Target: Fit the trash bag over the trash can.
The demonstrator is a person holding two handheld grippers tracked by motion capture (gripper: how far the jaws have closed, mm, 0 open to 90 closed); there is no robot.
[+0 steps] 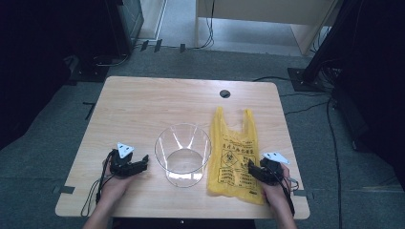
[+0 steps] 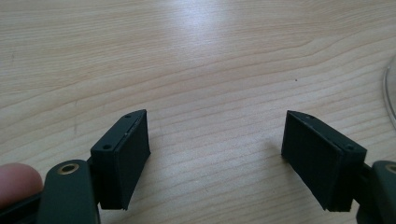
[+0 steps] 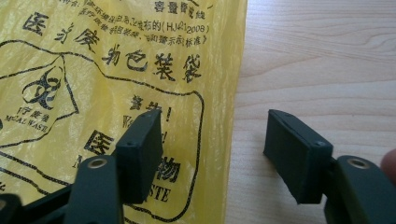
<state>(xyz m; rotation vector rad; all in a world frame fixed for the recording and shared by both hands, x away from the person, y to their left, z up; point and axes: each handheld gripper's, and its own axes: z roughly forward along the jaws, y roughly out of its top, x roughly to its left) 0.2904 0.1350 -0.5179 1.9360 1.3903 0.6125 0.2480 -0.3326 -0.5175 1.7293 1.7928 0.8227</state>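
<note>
A yellow plastic bag (image 1: 235,160) with black biohazard print lies flat on the wooden table (image 1: 143,105), right of a clear round bin (image 1: 183,153). My right gripper (image 1: 251,170) sits at the bag's lower right edge, open. In the right gripper view its jaws straddle the yellow bag's (image 3: 116,74) edge, one over the print, one over bare wood, and the right gripper (image 3: 212,142) holds nothing. My left gripper (image 1: 143,163) rests open on the table just left of the bin. The left gripper (image 2: 215,149) has bare wood between its jaws, and the bin's rim (image 2: 390,93) shows at right.
A round cable hole (image 1: 225,94) sits near the table's far edge. Beyond the table are a grey carpet floor, cables and dark stands (image 1: 310,71). The table's near edge runs just behind both hands.
</note>
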